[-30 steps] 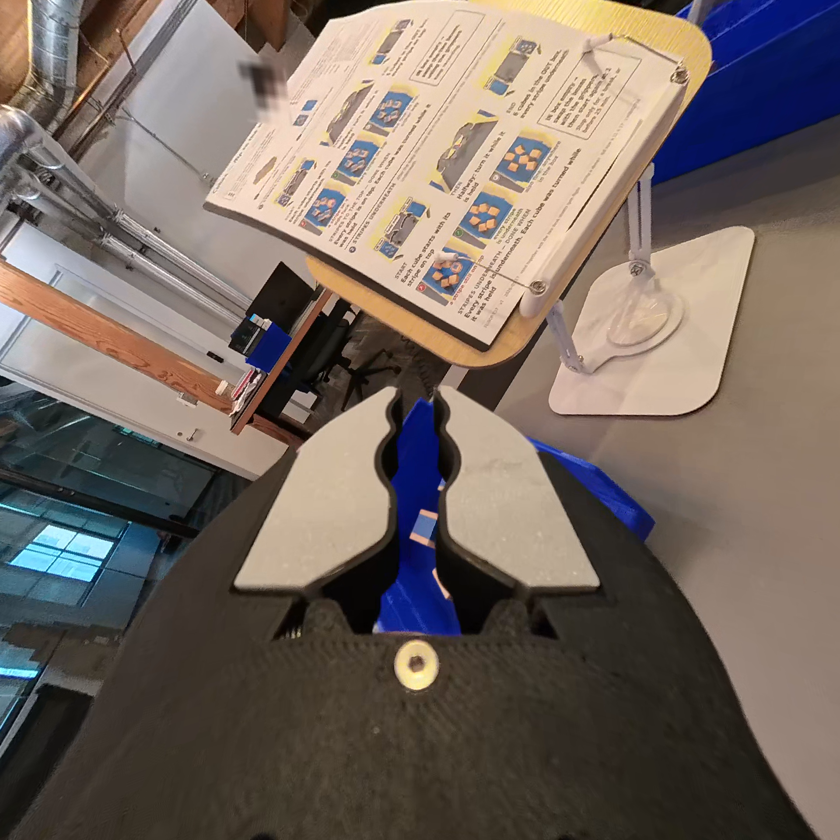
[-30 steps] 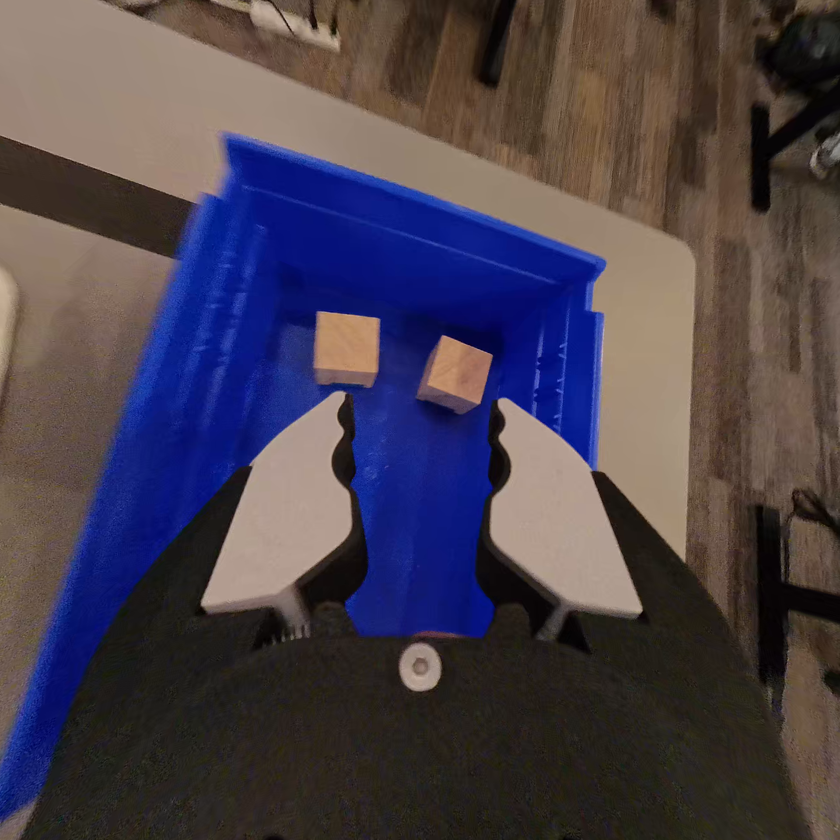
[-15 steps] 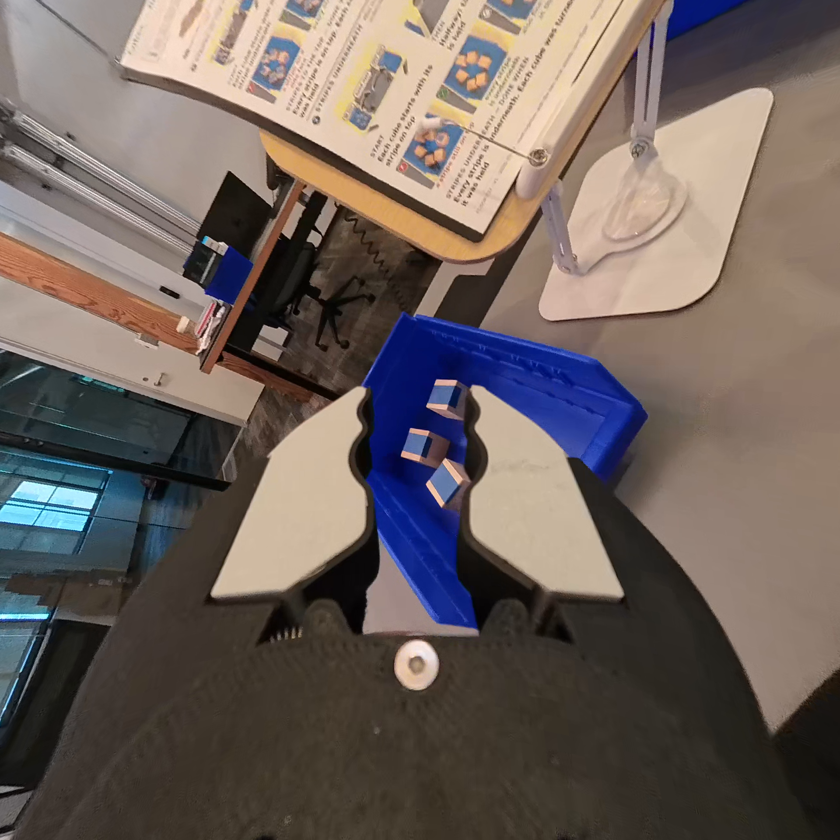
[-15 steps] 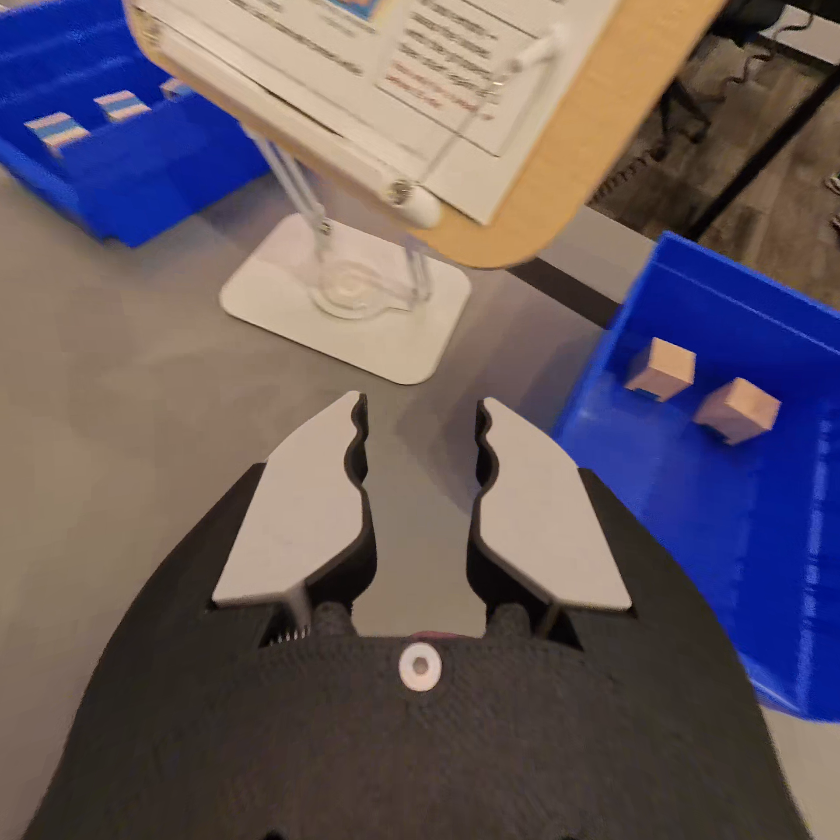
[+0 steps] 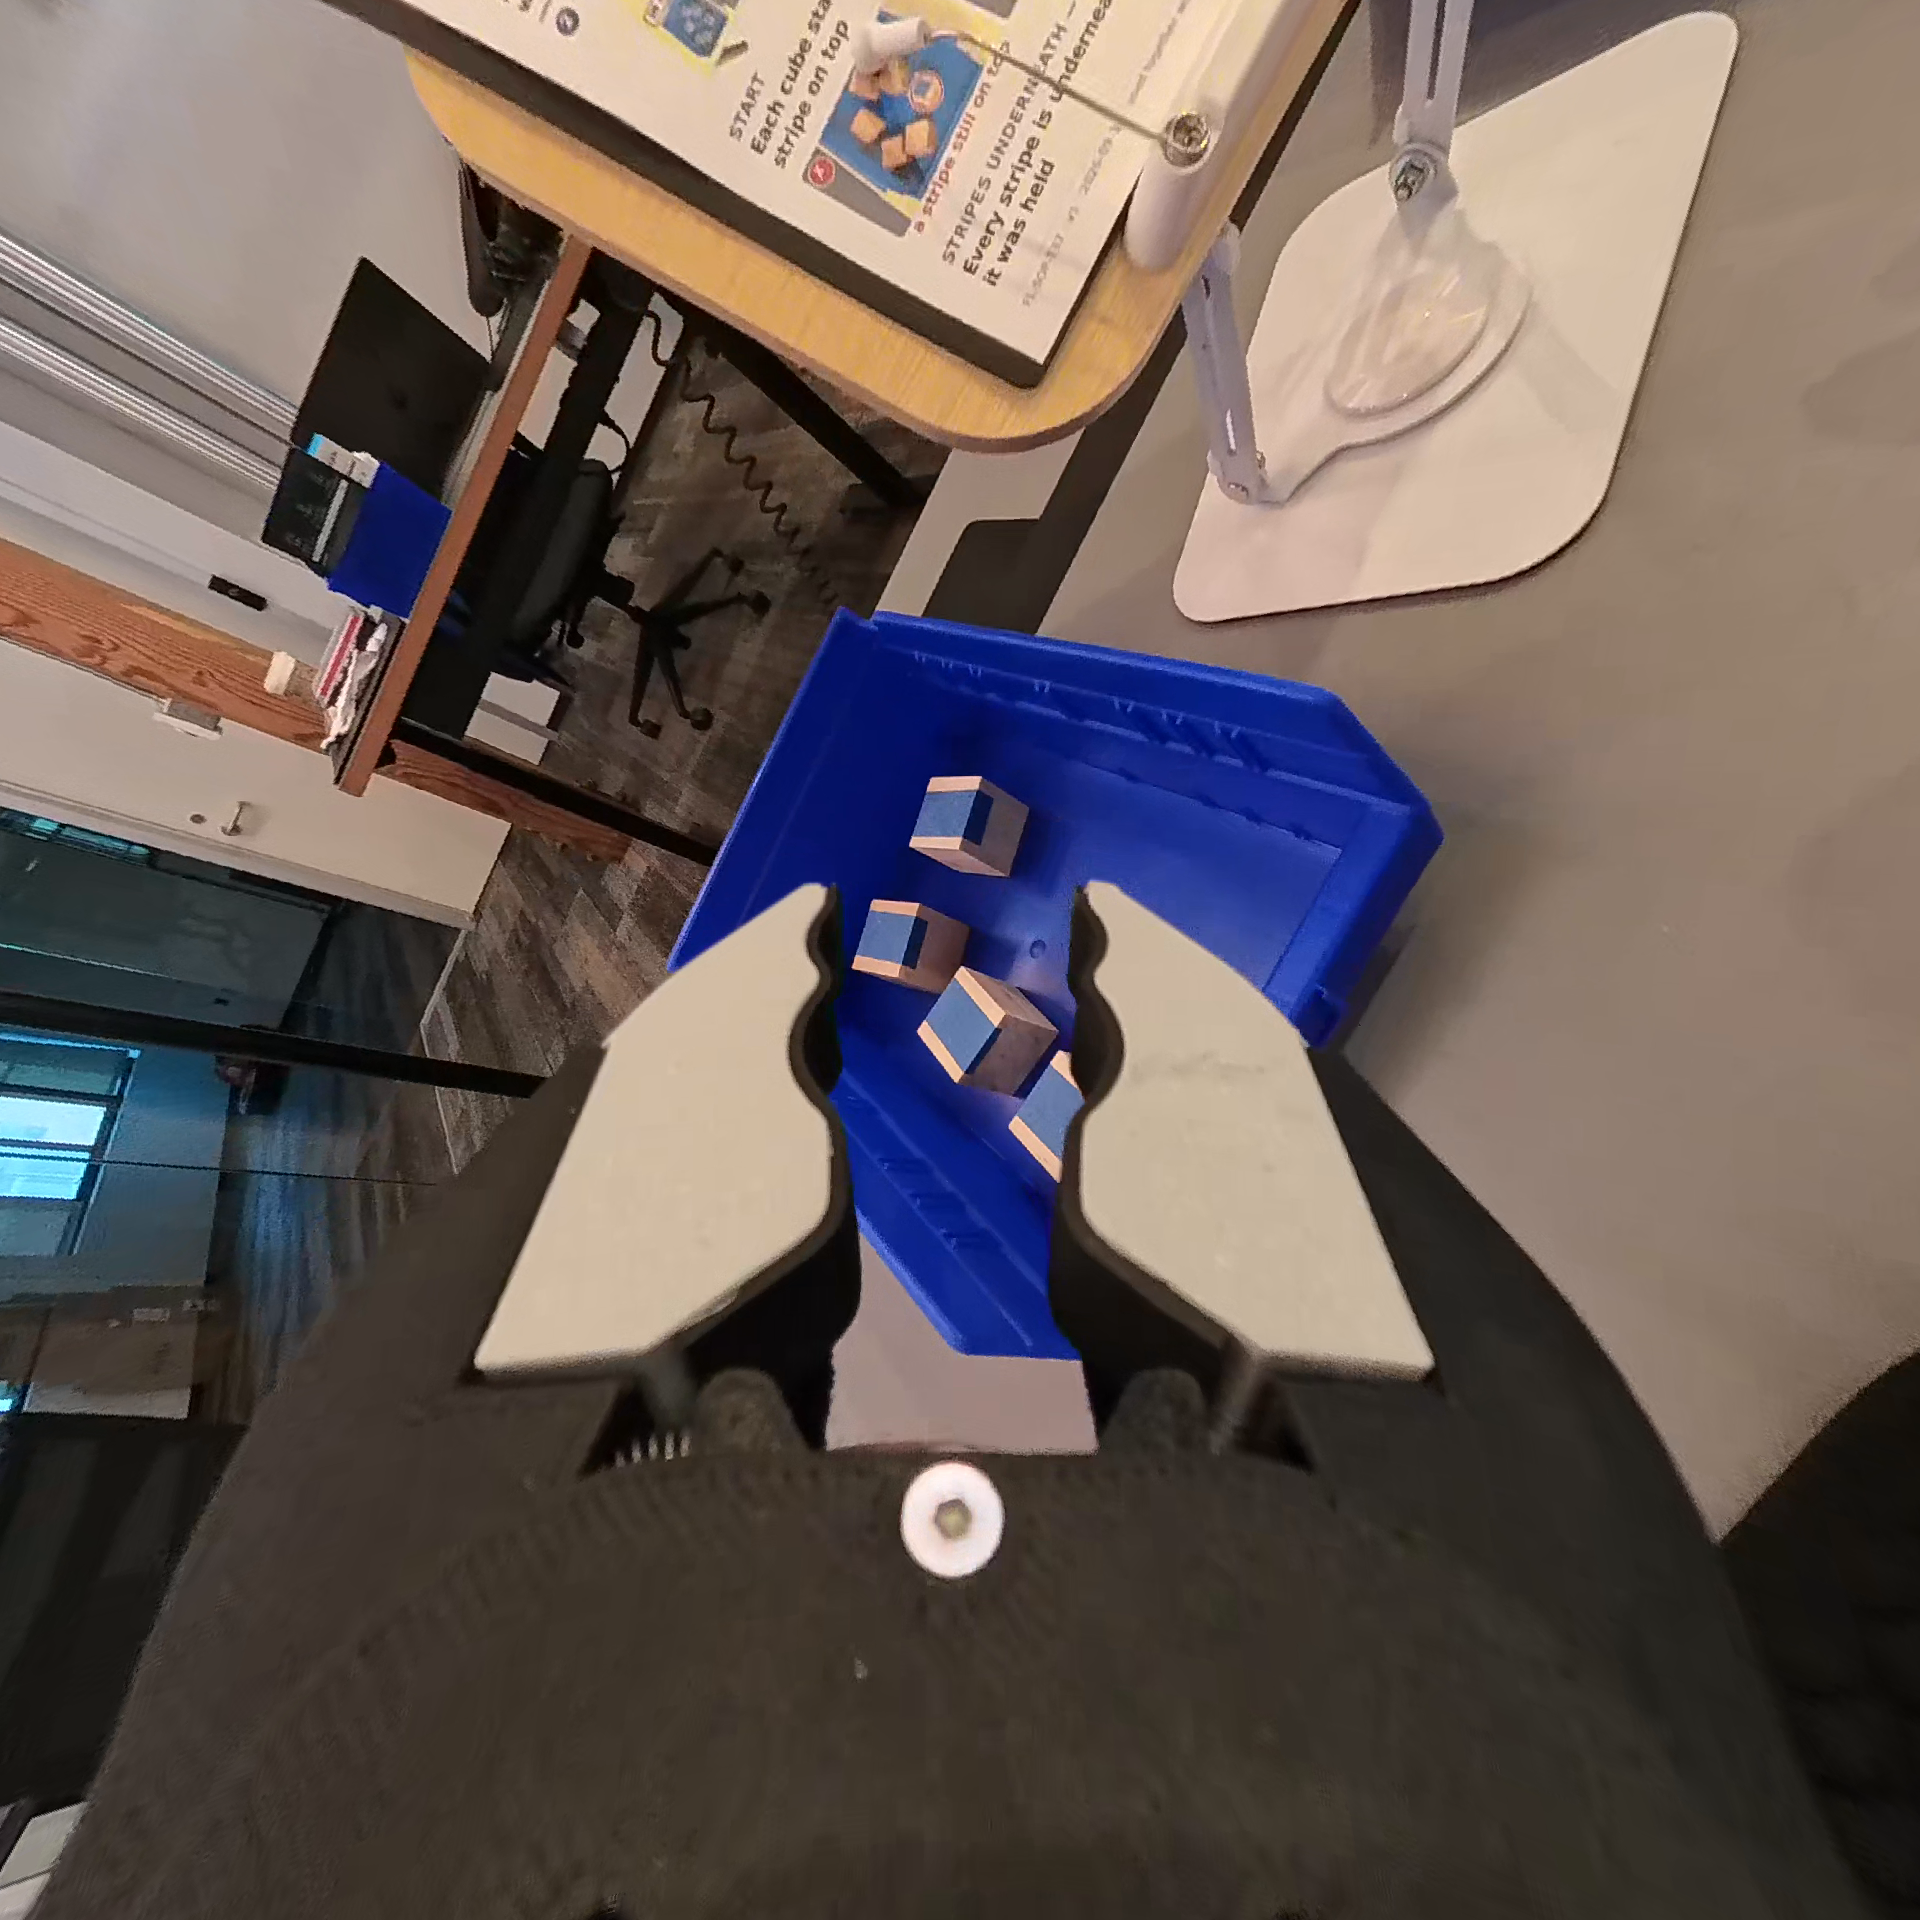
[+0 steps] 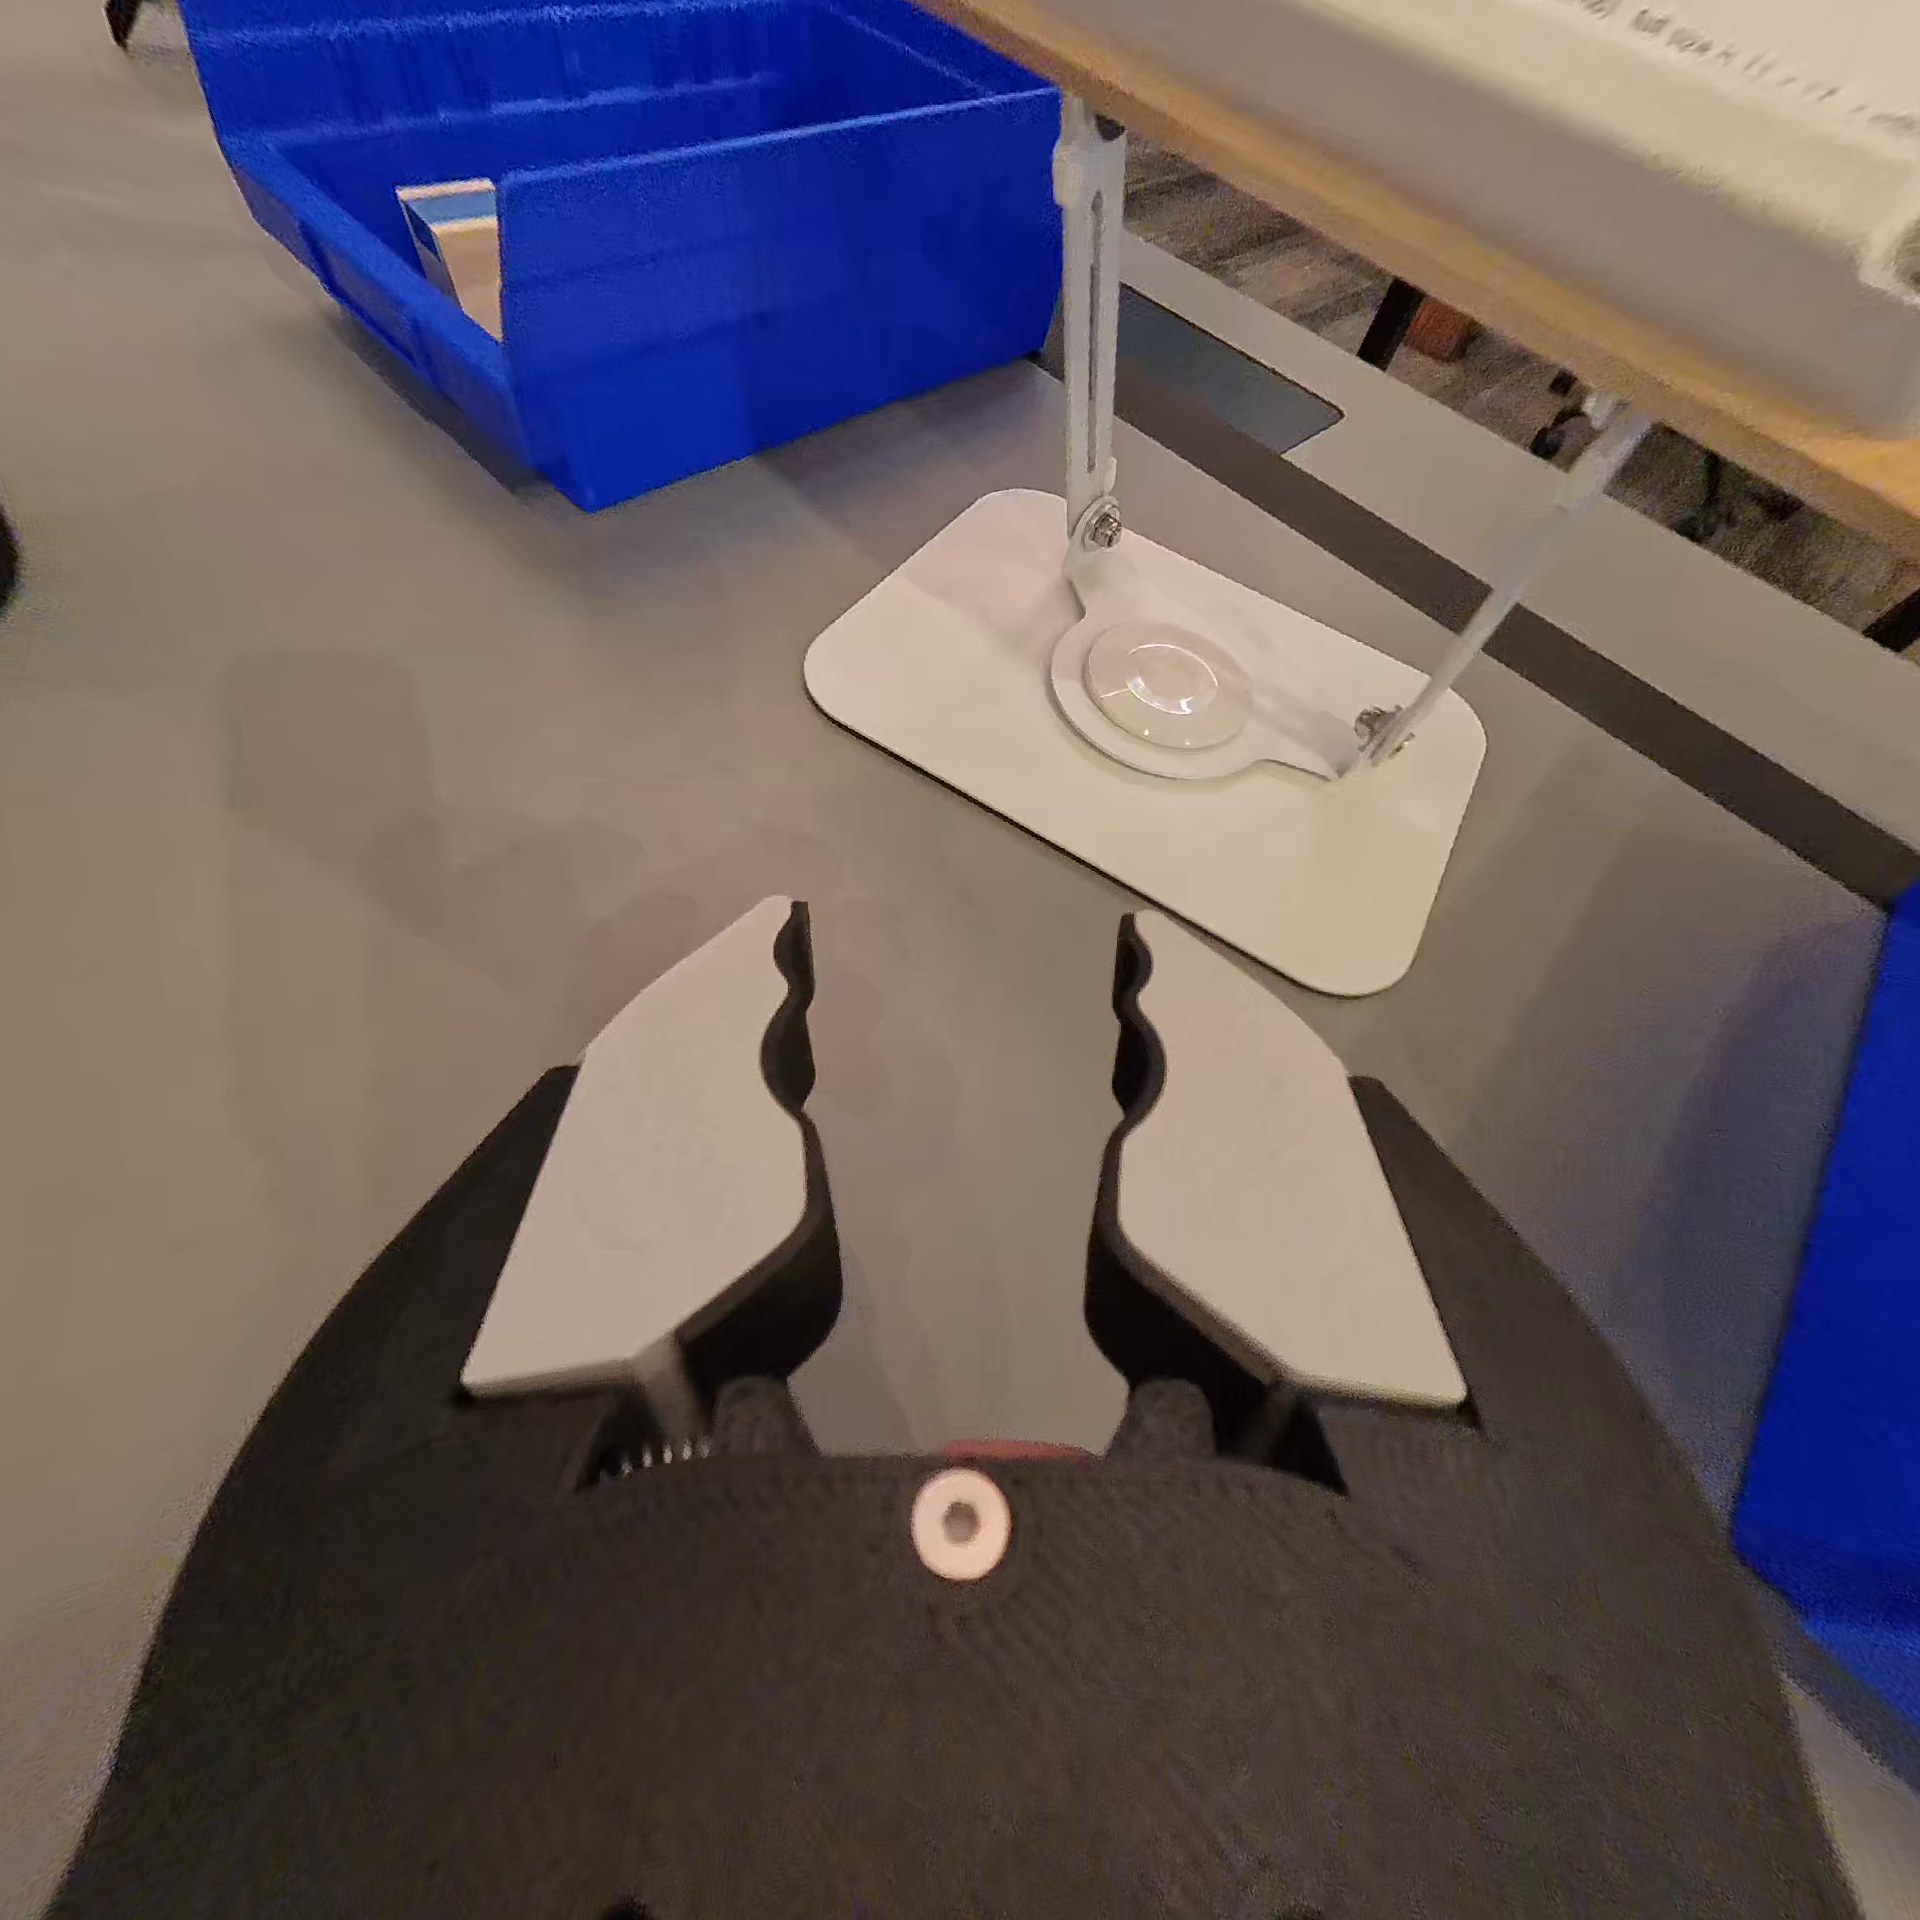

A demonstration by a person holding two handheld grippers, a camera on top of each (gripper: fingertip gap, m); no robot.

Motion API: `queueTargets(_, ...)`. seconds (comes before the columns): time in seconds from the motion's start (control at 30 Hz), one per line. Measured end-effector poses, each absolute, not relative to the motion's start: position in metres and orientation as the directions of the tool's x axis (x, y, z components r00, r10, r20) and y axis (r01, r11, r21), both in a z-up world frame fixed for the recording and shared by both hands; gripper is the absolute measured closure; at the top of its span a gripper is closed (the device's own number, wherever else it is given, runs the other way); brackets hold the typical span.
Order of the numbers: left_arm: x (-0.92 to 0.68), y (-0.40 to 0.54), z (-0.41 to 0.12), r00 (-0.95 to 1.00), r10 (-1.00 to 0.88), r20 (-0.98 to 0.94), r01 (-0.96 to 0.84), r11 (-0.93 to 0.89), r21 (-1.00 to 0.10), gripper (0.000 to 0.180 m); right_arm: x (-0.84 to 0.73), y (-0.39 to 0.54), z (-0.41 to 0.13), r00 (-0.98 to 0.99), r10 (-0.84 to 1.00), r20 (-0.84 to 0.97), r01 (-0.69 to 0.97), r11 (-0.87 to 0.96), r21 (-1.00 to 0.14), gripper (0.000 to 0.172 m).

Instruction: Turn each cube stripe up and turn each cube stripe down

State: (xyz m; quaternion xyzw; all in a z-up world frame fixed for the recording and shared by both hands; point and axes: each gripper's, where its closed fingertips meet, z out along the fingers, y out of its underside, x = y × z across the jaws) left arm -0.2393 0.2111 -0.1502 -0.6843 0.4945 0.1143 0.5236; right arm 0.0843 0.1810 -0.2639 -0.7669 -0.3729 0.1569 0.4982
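Left gripper [image 5: 951, 914]: fingers wide open, holding nothing, above the blue bin [image 5: 1351, 790].
Right gripper [image 6: 956, 925]: open, holding nothing, over the desk [image 6: 364, 831].
Risk: the striped cubes [image 5: 987, 1029] lie close together; closing fingers may knock a neighbour.

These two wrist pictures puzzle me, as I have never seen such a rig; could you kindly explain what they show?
No robot: a person holds two hand grippers, each carrying a camera that looks along its grey fingers. The left gripper, open and holding nothing, aims at a blue bin with wooden cubes showing blue stripes. The right gripper, also open and holding nothing, points over the grey table toward the white stand that holds an instruction sheet. Another blue bin sits beyond.
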Motion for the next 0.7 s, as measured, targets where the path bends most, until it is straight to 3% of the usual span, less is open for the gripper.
queueTargets(0.43,-0.244,0.232,-0.19,0.401,-0.693,-0.599,-0.83,0.002,-0.557,0.132,0.064,0.194,-0.304,0.618,0.727,0.3,0.531,-0.104,-0.841,0.117)
queueTargets(0.7,-0.251,0.247,-0.235,0.215,-0.846,-0.489,-0.928,-0.021,-0.371,0.127,0.061,0.191,-0.305,0.597,0.731,0.33,0.553,-0.078,-0.829,0.12)
